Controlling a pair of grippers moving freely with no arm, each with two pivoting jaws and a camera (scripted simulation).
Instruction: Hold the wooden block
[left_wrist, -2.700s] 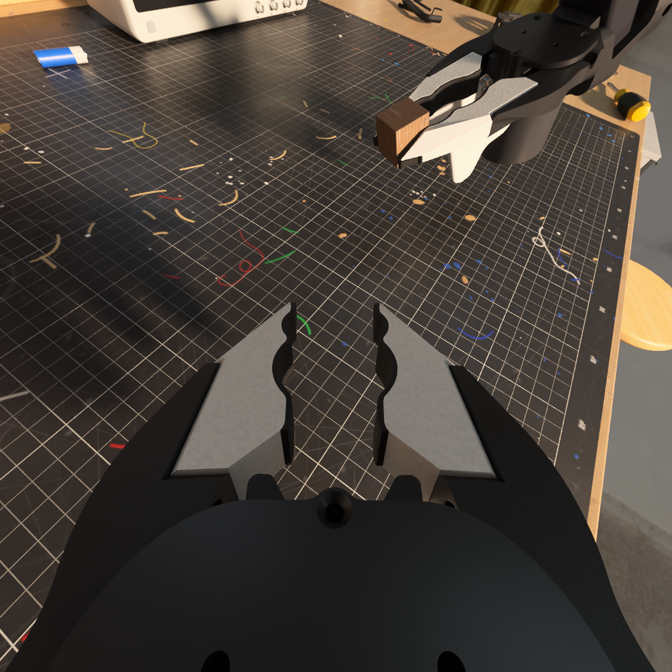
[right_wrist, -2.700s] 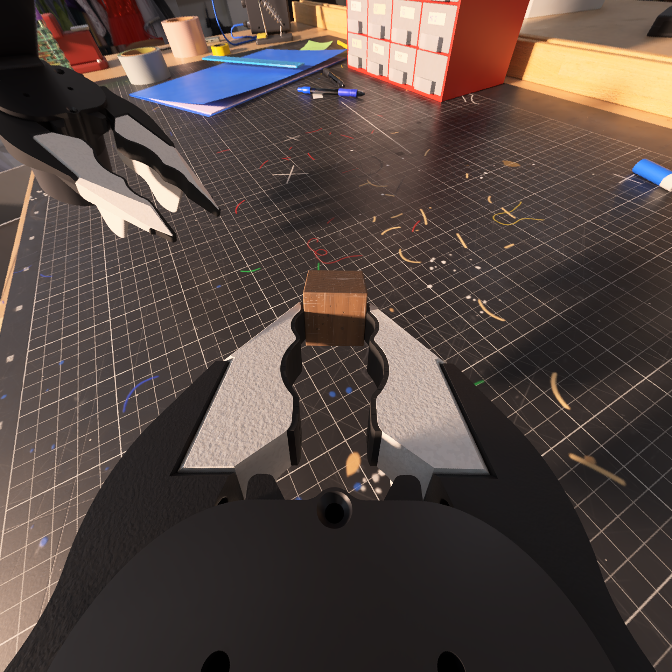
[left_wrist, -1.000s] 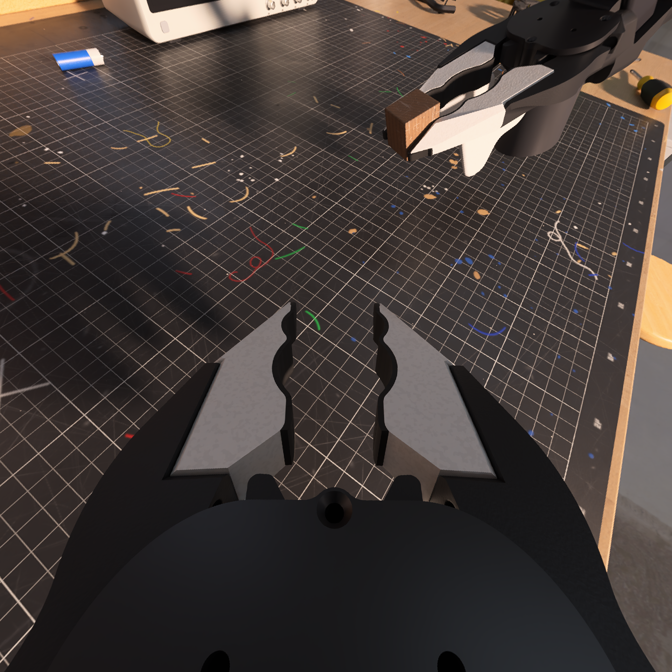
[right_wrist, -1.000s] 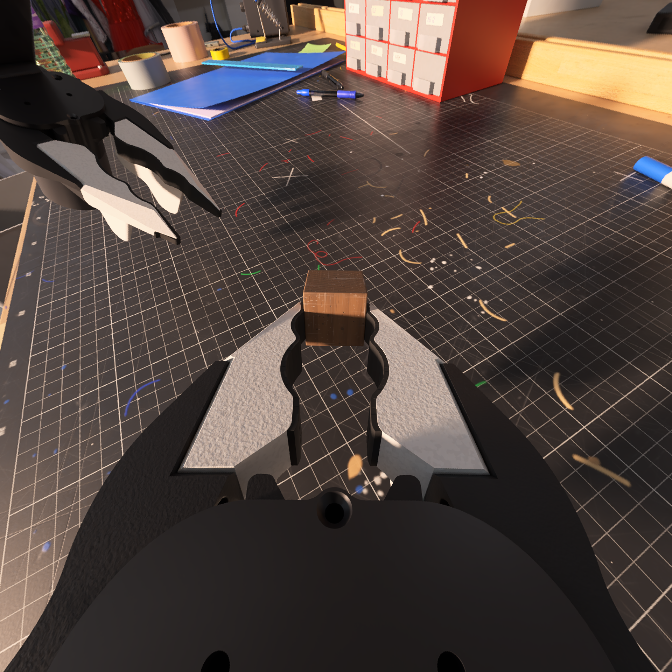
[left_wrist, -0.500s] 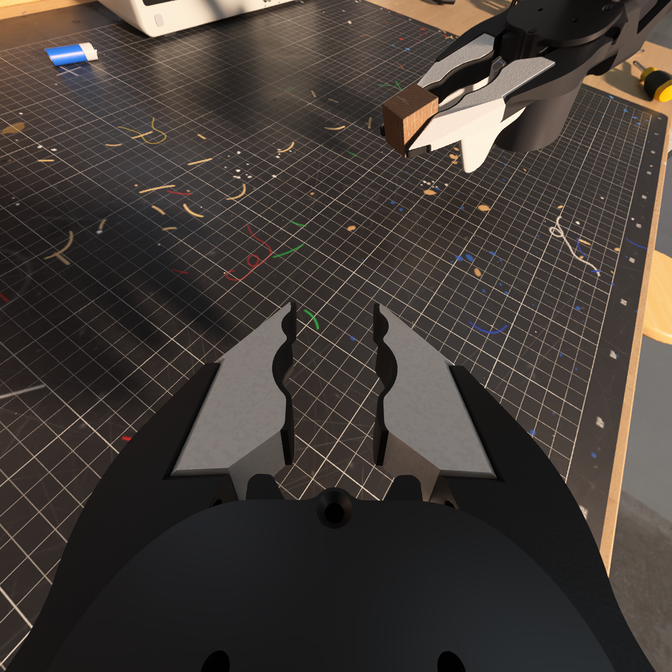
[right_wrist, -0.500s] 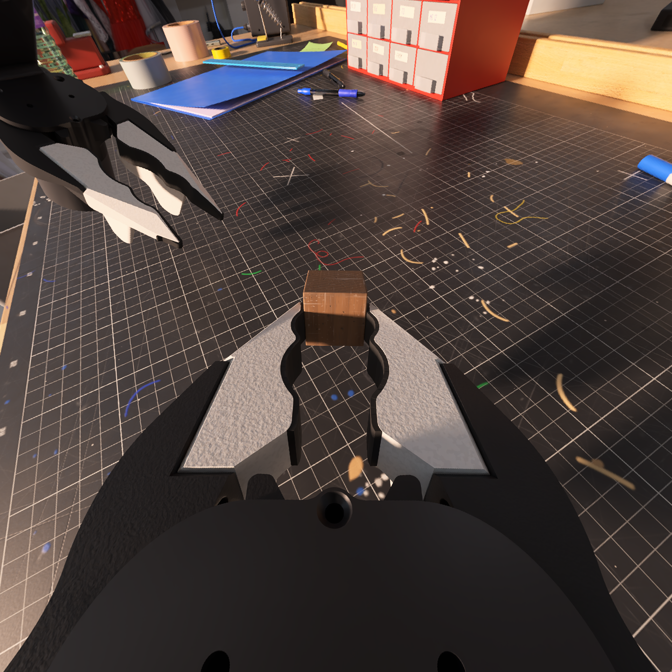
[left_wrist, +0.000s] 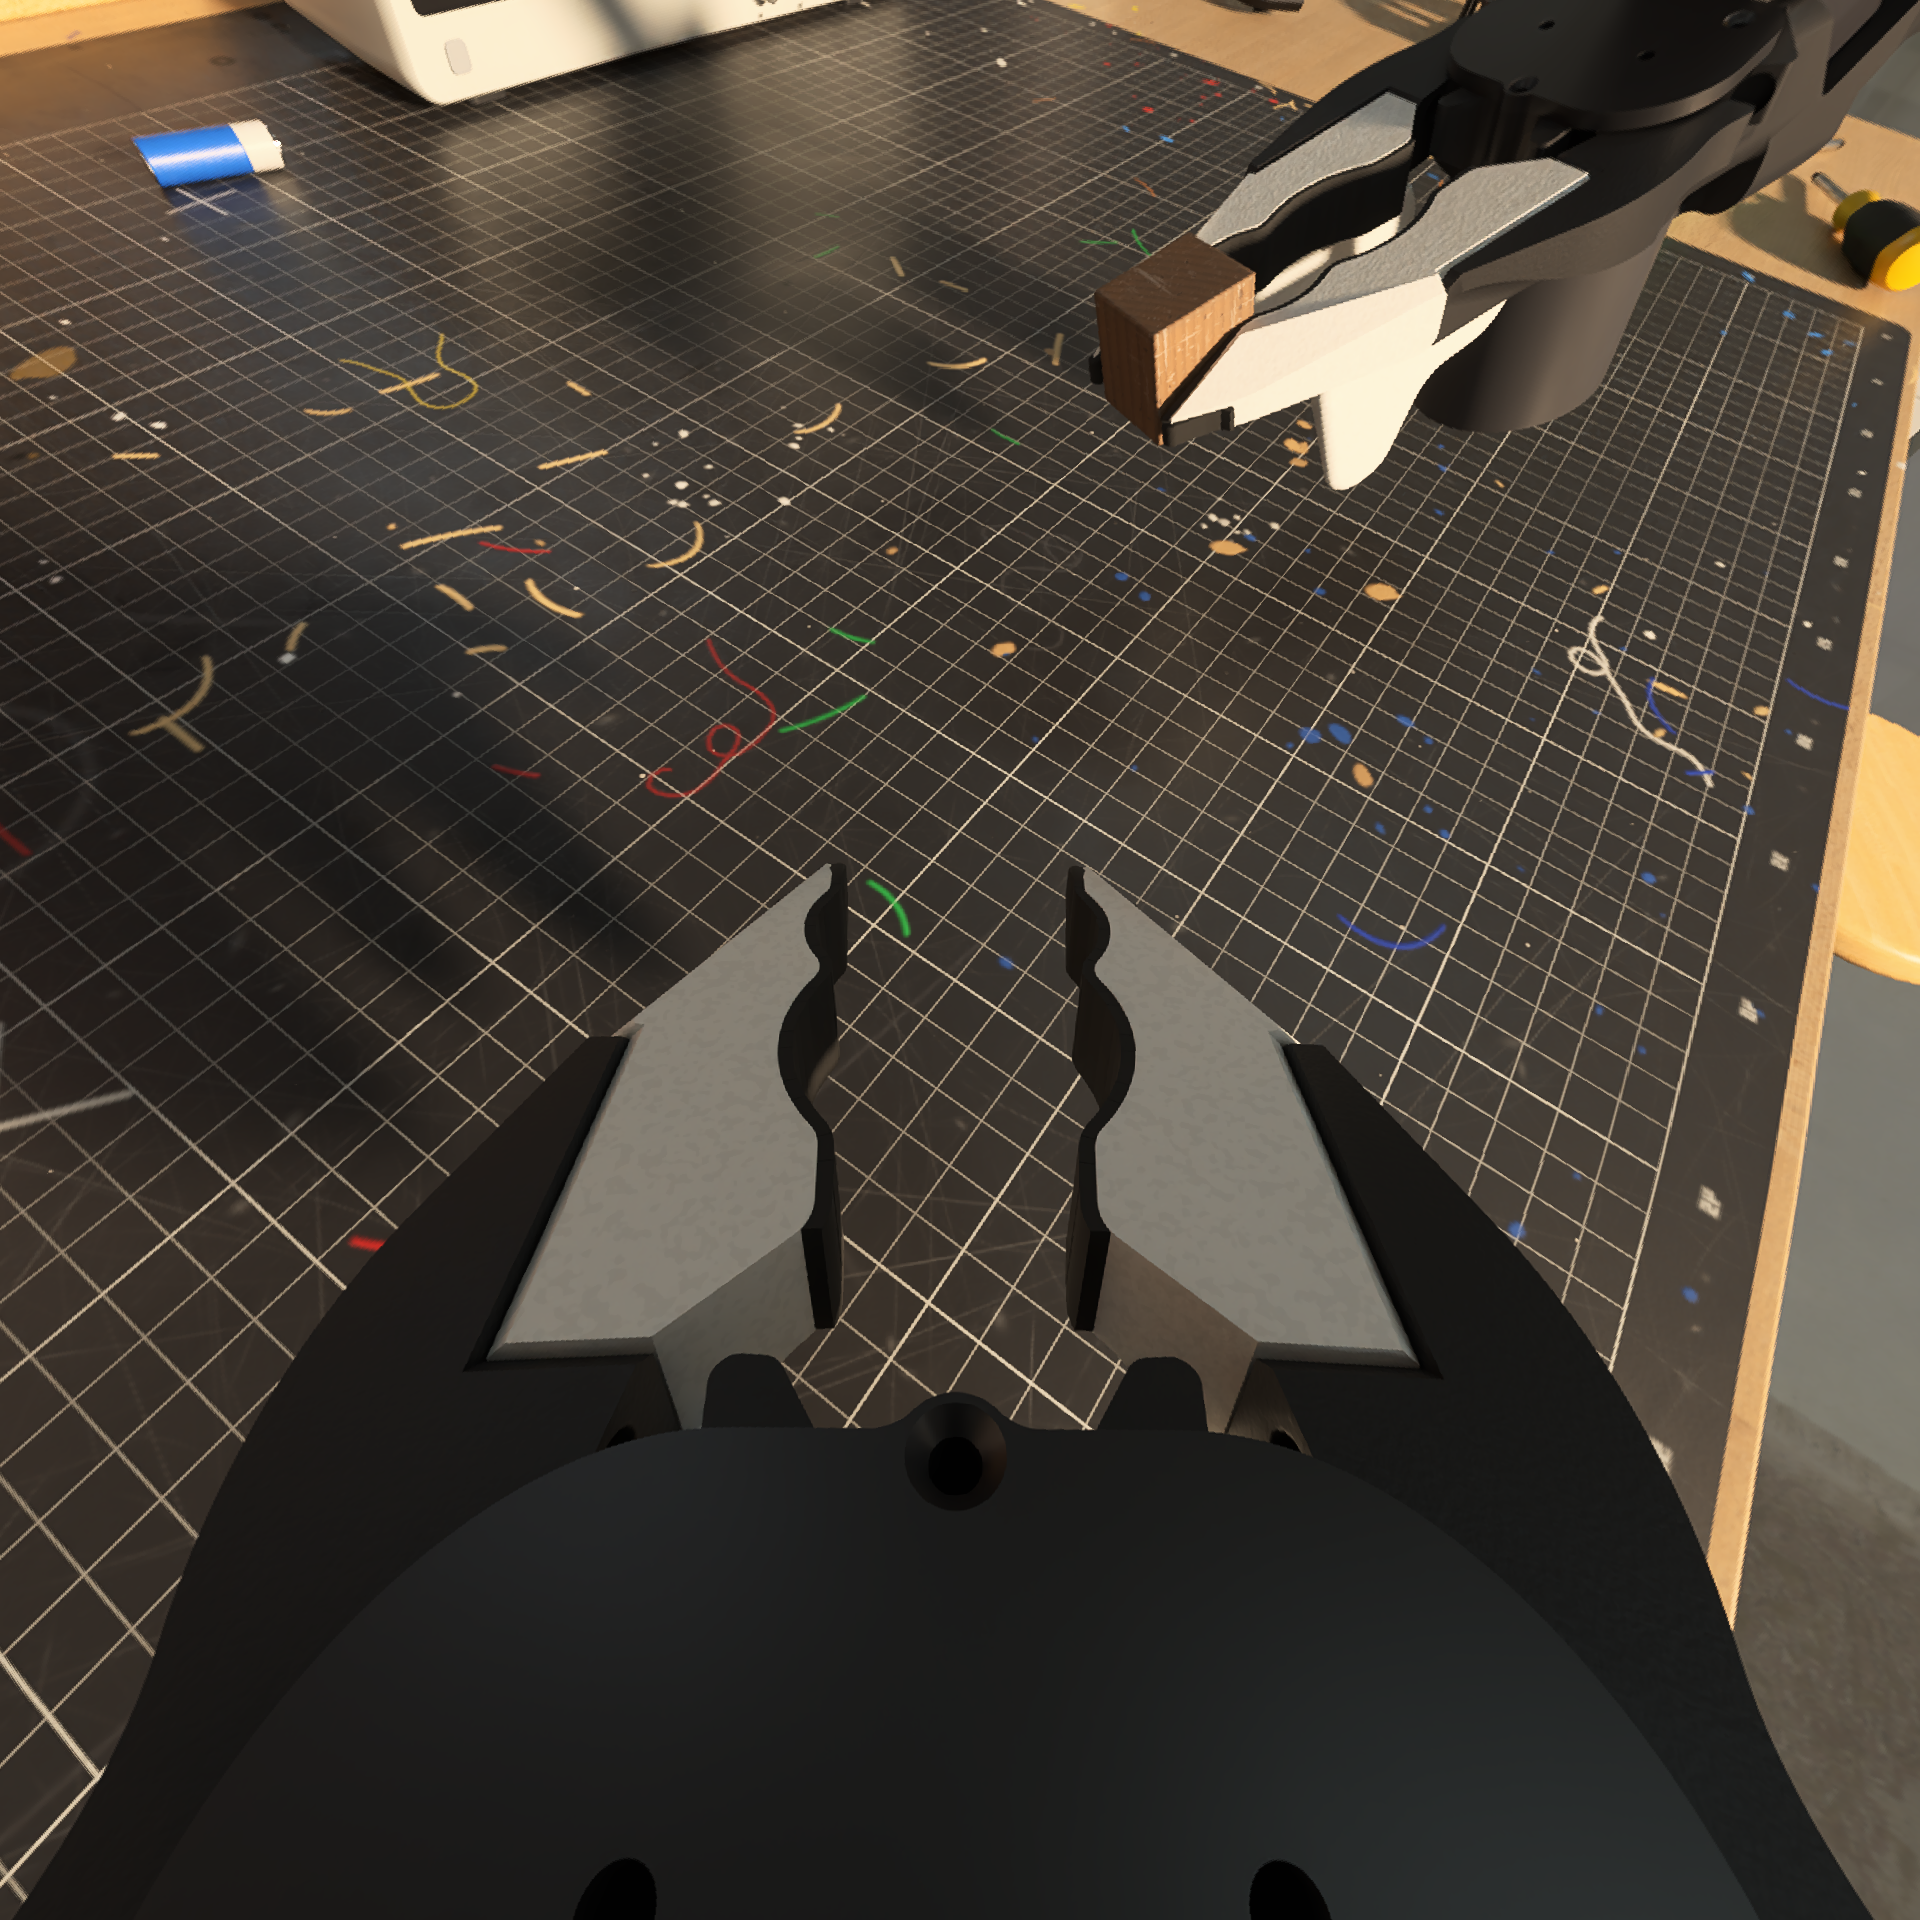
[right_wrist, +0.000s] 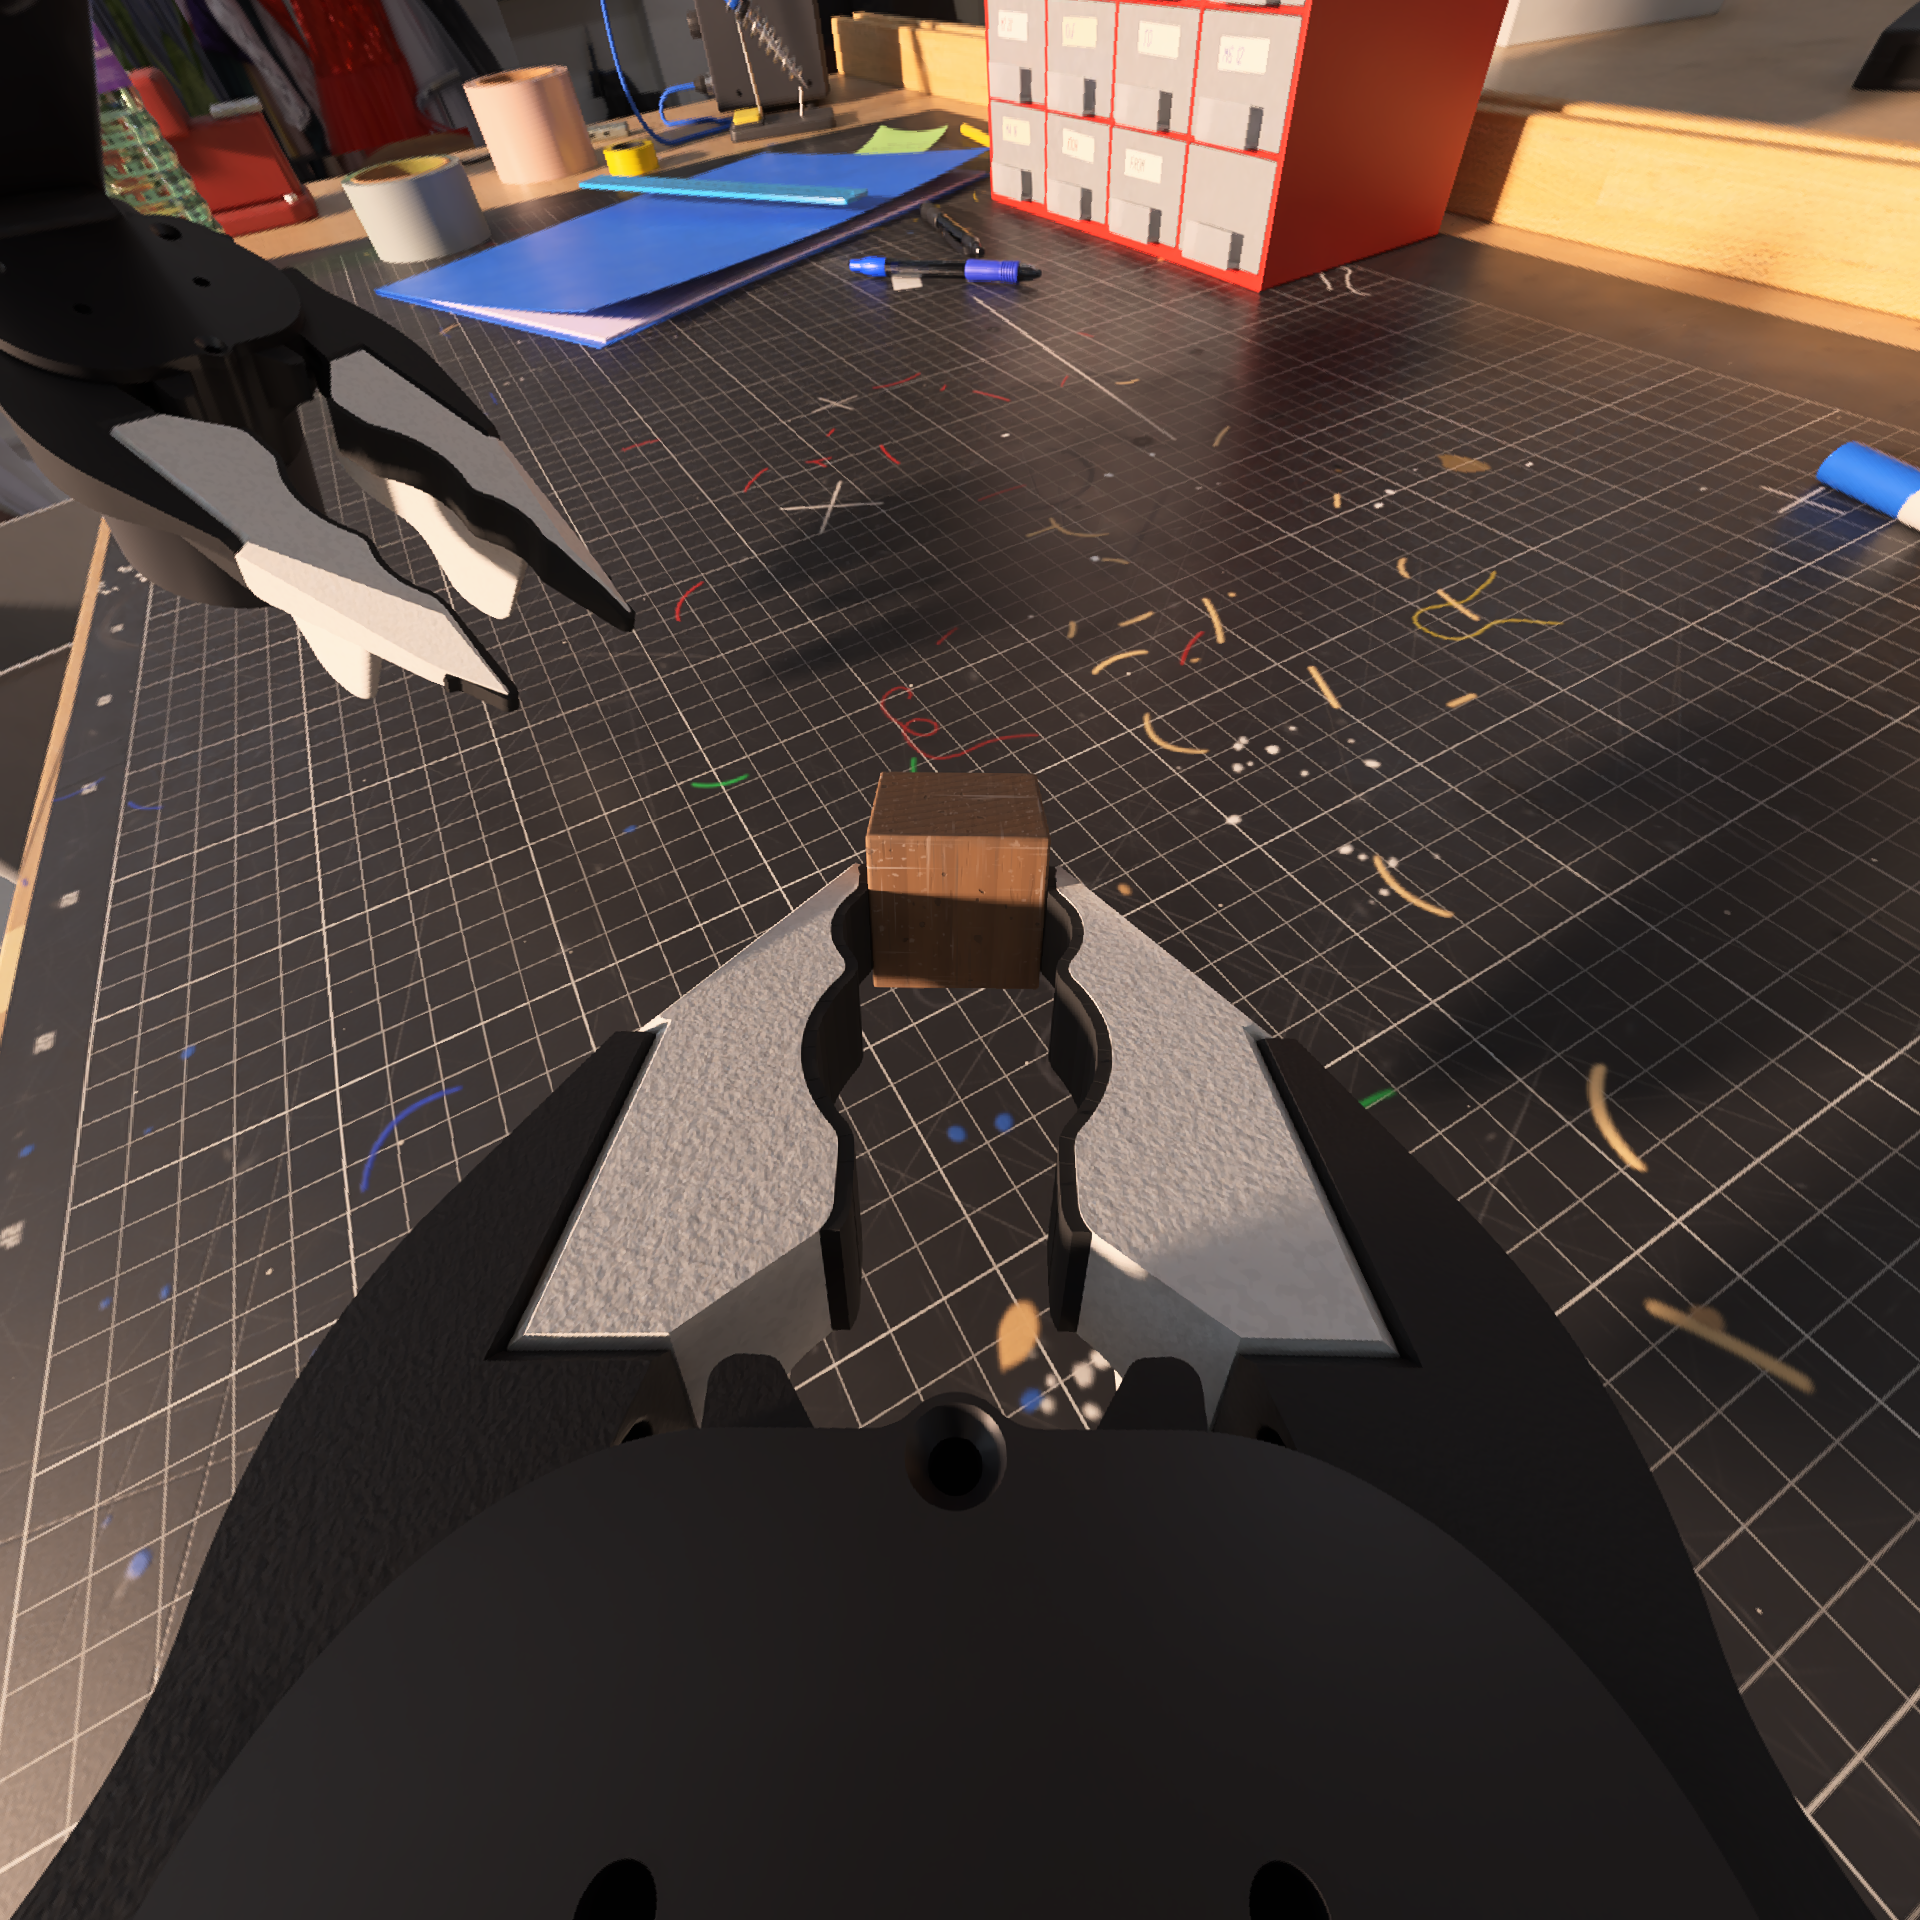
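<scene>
Little has moved since the earlier frames: the right gripper (right_wrist: 956, 883) still pinches the wooden block (right_wrist: 956, 878) between its fingertips at the centre of the right wrist view, lifted clear above the black gridded cutting mat (right_wrist: 1455, 935). The left gripper (left_wrist: 954, 883) has drifted only slightly; its fingers are spread apart with nothing between them, and it hovers over the mat. In the left wrist view the block (left_wrist: 1174, 338) appears at upper right, with the right gripper (left_wrist: 1205, 353) closed on it. Only the very tips grip the block, so it looks liable to slip or twist out if the pinch loosens or the gripper jolts. A blue-and-white marker (left_wrist: 208, 154) lies at upper left.
</scene>
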